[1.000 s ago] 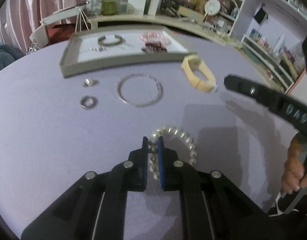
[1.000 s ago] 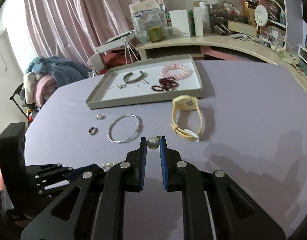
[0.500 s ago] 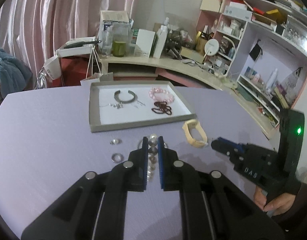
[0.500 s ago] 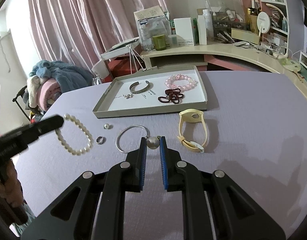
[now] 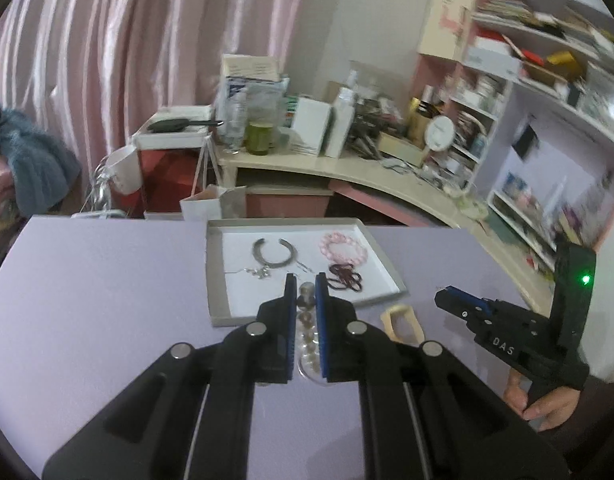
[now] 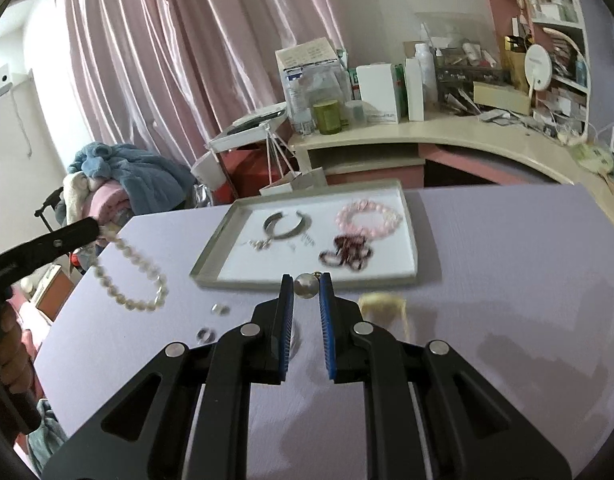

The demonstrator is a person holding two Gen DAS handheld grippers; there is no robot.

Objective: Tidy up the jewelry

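My left gripper is shut on a white pearl bracelet and holds it in the air above the lilac table; the bracelet also shows hanging in the right wrist view. My right gripper is shut on a round silver bead earring, just in front of the grey tray. The tray holds a silver cuff, a pink bead bracelet and a dark red bead strand. In the left wrist view the right gripper sits right of the tray.
A yellow watch lies right of my right gripper. Two small silver rings lie on the table to the left. A cluttered desk stands behind the table and shelves to the right.
My left gripper has lifted the pearl bracelet off the table and carried it up toward the tray. My right gripper has moved forward toward the tray with the bead earring.
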